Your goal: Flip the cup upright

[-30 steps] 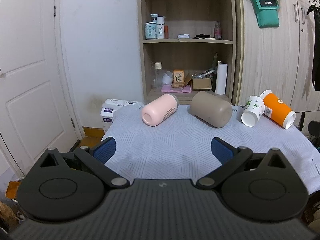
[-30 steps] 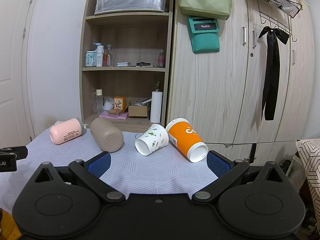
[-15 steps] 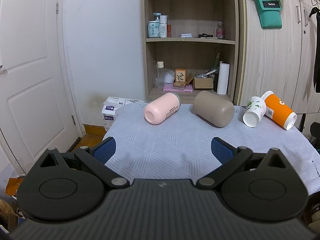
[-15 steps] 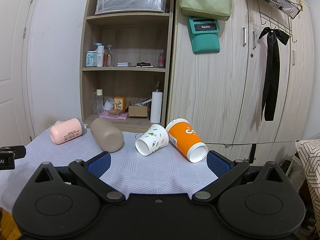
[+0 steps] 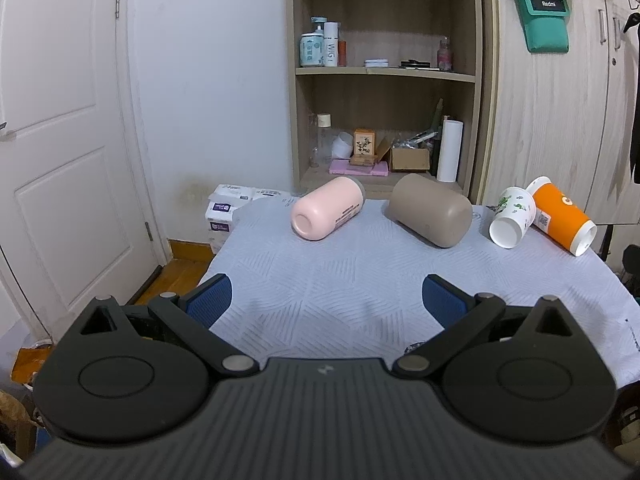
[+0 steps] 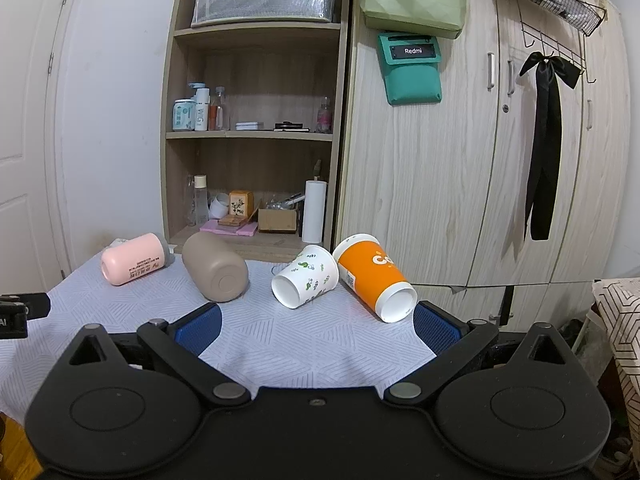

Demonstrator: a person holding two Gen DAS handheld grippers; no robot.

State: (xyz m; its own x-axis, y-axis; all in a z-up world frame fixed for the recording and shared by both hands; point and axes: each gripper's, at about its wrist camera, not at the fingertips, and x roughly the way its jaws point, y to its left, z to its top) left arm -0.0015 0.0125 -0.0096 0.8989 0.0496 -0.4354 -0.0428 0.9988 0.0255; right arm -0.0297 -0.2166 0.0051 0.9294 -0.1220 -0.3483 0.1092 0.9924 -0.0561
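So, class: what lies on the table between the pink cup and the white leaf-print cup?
The brown cup lies on its side between the pink cup and the white leaf-print cup; both wrist views show it.

Bare cloth (image 5: pixel 328 300) ahead, then four fallen cups (image 5: pixel 430 216) across the far edge.

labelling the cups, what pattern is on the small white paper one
Green leaves and small sprigs on the white paper cup, clearest in the right wrist view.
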